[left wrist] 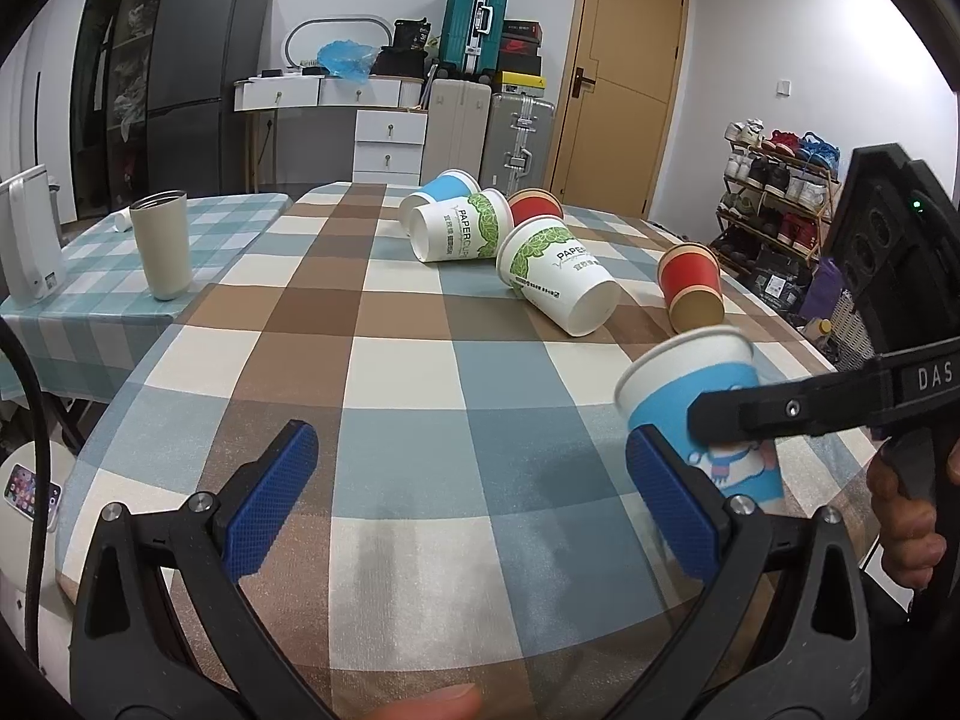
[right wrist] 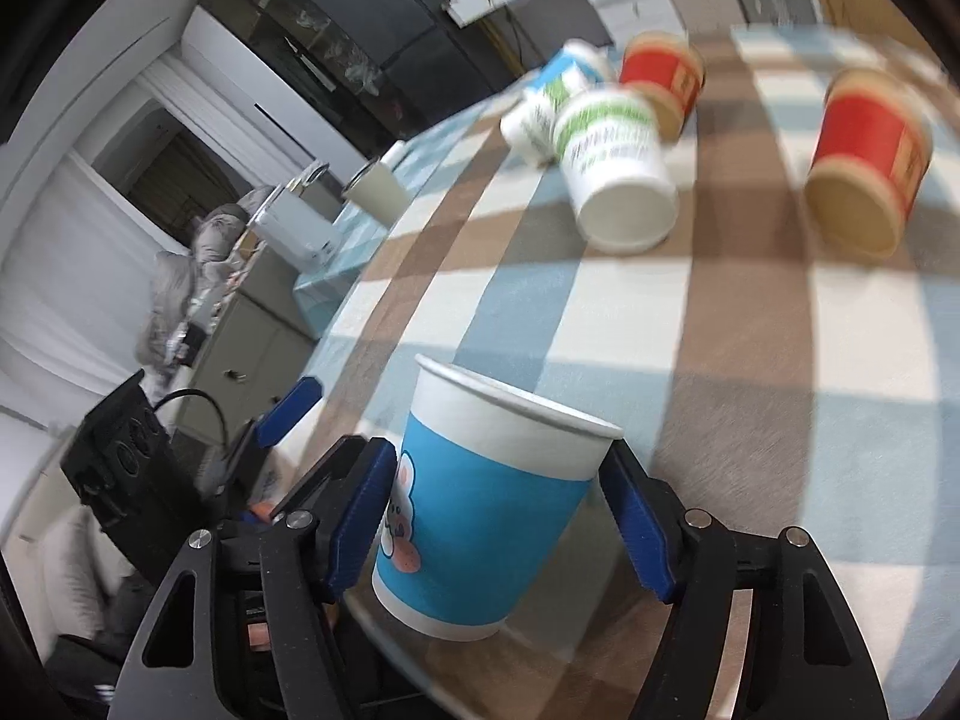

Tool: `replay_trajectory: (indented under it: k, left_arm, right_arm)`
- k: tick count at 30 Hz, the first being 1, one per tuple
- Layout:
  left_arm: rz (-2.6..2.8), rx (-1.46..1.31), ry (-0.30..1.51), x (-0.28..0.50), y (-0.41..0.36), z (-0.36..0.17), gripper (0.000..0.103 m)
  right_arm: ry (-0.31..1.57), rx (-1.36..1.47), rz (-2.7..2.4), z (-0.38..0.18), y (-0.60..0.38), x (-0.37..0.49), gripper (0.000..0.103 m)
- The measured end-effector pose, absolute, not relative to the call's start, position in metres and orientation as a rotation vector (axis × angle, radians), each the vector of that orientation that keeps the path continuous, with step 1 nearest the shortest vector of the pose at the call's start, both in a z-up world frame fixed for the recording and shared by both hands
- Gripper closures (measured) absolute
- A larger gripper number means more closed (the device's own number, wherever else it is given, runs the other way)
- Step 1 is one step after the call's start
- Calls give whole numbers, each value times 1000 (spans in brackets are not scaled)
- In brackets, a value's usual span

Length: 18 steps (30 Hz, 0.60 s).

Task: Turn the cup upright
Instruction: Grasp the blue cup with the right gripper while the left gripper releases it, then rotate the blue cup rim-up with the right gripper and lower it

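left wrist: low over tablecloth (left wrist: 420, 360), facing doorward | right wrist: close, tilted | shared: lying cups (left wrist: 558, 276)

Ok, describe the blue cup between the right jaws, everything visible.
The blue cup looks like paper: a white rim band, a blue wall with a cartoon animal print, a white base strip. It is mouth up and slightly tilted, near the checked table's edge. The right gripper flanks it with a blue pad on each side; firm contact cannot be confirmed.

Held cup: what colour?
Blue band, white rim, cartoon print; clearest in right wrist view.
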<state>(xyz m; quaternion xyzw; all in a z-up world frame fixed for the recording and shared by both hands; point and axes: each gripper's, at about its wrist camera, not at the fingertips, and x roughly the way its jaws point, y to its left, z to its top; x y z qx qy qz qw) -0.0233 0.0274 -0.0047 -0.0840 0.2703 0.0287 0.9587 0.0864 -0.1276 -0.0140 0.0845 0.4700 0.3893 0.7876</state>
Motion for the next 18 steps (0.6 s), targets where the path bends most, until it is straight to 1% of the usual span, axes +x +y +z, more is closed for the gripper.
replay_trajectory:
  k: [8, 18]
  left_arm:
    - [59, -168, 551, -21, 26, -8, 0]
    - [59, -170, 554, -20, 25, -11, 0]
  right_arm:
    - [785, 3, 715, 0, -126, 78, 35]
    - [667, -101, 608, -2, -102, 91, 36]
